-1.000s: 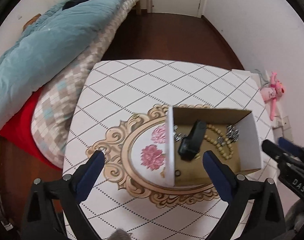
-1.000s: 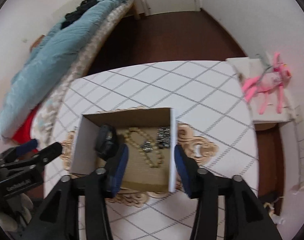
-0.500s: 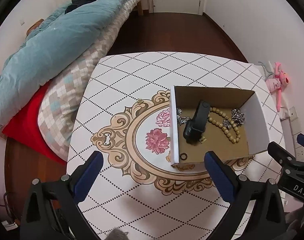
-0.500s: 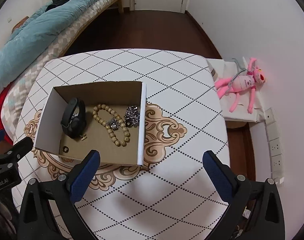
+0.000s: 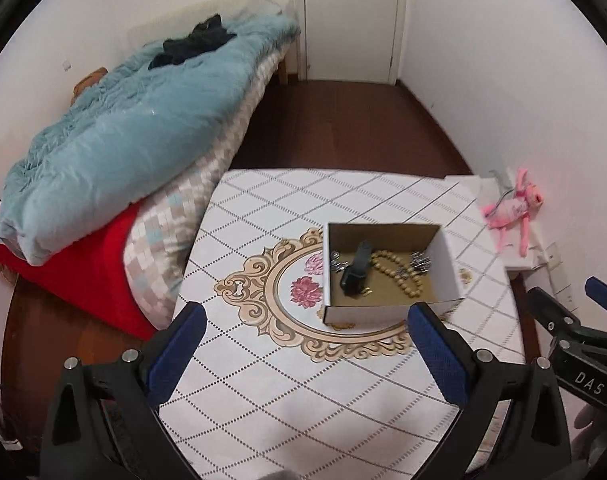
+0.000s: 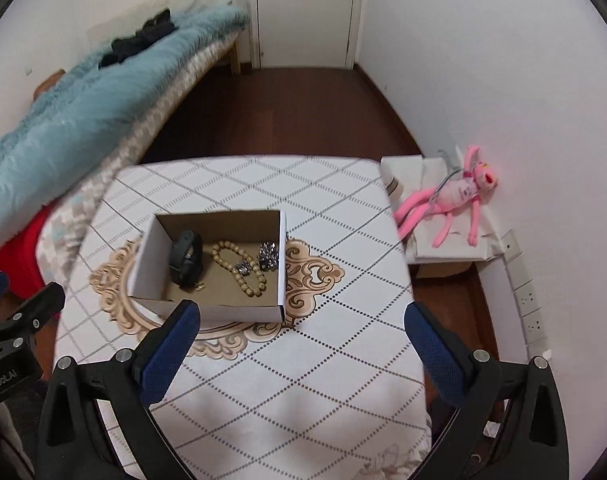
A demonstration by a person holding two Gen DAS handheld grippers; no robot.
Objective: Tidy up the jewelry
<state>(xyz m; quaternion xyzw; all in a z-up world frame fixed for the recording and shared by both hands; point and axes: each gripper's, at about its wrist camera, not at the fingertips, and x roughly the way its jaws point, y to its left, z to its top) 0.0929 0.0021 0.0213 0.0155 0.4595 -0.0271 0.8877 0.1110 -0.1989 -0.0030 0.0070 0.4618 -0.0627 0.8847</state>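
Note:
An open white cardboard box [image 5: 363, 314] [image 6: 147, 258] stands on the patterned table. Inside lie a black wristband [image 5: 357, 270] [image 6: 185, 260], a tan bead bracelet [image 5: 391, 268] [image 6: 239, 264] and silver jewelry pieces [image 5: 419, 262] [image 6: 268, 256]. My left gripper [image 5: 303, 344] is open and empty, held back above the table's near side. My right gripper [image 6: 299, 344] is open and empty, also back from the box; it shows at the right edge of the left wrist view [image 5: 575, 320].
The white table [image 5: 283, 400] [image 6: 303, 380] has a gold oval ornament [image 5: 263, 304]. A bed with a blue quilt [image 5: 123, 132] [image 6: 75, 112] lies left. A pink plush toy [image 5: 511, 208] [image 6: 451, 200] lies on a white ledge at right. A door [image 6: 307, 8] is at the back.
Both grippers have pulled back and up from the box. The right gripper's jaws, close together over the box a second ago, have opened wide. The box contents are unchanged.

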